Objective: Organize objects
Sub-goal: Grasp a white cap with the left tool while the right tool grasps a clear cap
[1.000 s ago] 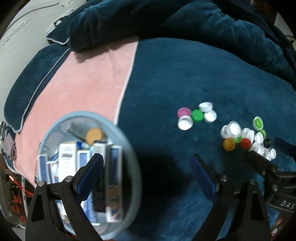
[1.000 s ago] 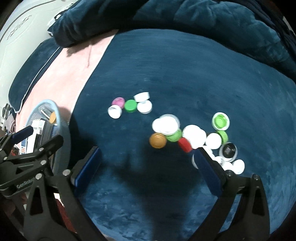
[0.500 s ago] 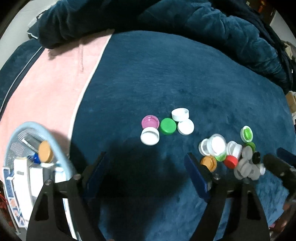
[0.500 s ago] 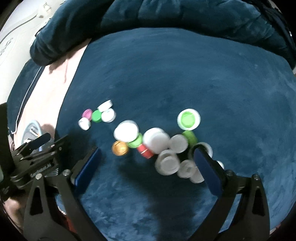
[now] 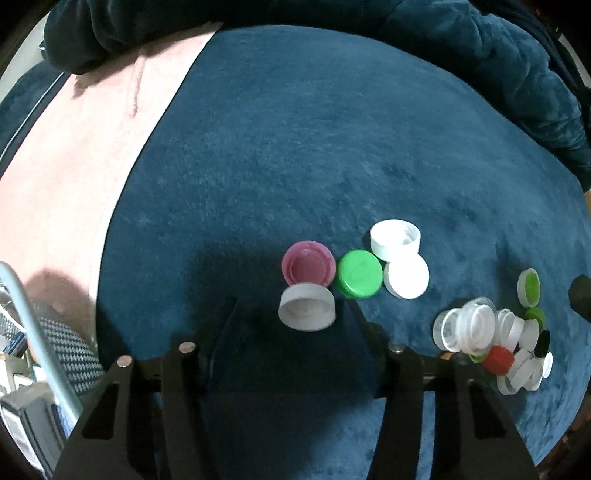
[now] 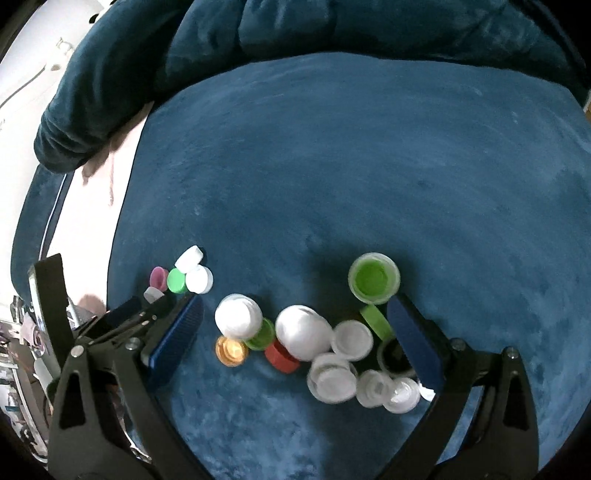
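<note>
Left gripper (image 5: pixel 291 317) fingers spread wide around an upturned white cap (image 5: pixel 306 307) | right gripper (image 6: pixel 295 332) parted over mixed caps (image 6: pixel 321 354), seemingly untouched, on blue blanket (image 6: pixel 351 166)

Everything lies on the bed (image 5: pixel 295 147). A small group of caps (image 5: pixel 358 273) sits in front of me, and its nearest cap (image 5: pixel 306 312) lies between the tips of my left fingers (image 5: pixel 221 325), touching the cap behind it. To the right of this group, apart from it, is a bigger heap of caps (image 6: pixel 306 332), some resting on others. Most of the heap lies between my right fingers (image 6: pixel 173 339). At the far left is a basket (image 5: pixel 22 314) with boxes (image 5: pixel 26 424) in it. A bunched blanket (image 6: pixel 332 26) lies behind all.
</note>
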A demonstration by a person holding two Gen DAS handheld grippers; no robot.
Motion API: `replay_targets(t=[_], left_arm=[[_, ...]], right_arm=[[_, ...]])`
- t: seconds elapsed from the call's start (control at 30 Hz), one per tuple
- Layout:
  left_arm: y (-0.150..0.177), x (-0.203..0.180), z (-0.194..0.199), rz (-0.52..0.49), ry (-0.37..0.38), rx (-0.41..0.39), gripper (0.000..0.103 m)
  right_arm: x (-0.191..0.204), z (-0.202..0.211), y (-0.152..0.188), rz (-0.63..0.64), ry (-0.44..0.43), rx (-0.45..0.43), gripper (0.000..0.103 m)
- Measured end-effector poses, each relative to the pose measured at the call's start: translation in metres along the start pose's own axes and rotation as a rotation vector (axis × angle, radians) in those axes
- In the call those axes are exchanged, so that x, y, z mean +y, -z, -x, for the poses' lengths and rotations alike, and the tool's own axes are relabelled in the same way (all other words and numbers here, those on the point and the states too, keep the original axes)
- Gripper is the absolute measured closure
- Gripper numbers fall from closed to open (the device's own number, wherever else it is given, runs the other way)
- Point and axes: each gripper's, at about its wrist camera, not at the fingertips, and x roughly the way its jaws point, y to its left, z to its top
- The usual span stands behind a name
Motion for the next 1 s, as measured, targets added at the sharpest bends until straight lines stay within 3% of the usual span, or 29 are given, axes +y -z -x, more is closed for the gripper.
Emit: replay_targets(t=[0.13,0.5,0.6,0.7,0.8,0.87,0.9,1.0], left_arm=[[0.0,0.003,-0.003,-0.009,0.033,0.011,0.073],[0.0,0.031,0.034,0.046,0.035,-0.015,0.073],[0.0,0.035,0.038,0.058,0.033,-0.018,0.073],[0.002,0.034,0.039,0.065,0.038,-0.018,0.073],[0.004,0.035,0.04,0.057,0.041,-0.02,0.073],[0.001,0.041,0.043,0.058,0.046,-0.024,0.073],[0.0,0.042,0.044,0.061,0.051,-0.028,0.073],[0.002,0.044,0.05,0.066,0.066,-0.038,0.073]], right_arm=[[0.02,-0.015,-0.005,0.065,-0.005,0.024,0.003],[0.077,-0.065,-0.01,0.283,-0.013,0.087,0.005],[0.091,-0.074,-0.01,0.361,-0.013,0.105,0.014],[0.1,-0.086,-0.005,0.423,0.036,0.133,0.034],[0.104,-0.097,0.001,0.456,0.04,0.169,0.045],[0.104,-0.097,0.002,0.456,0.026,0.164,0.057],[0.104,-0.095,0.002,0.452,0.012,0.158,0.071],[0.101,-0.084,0.002,0.443,0.005,0.136,0.071]])
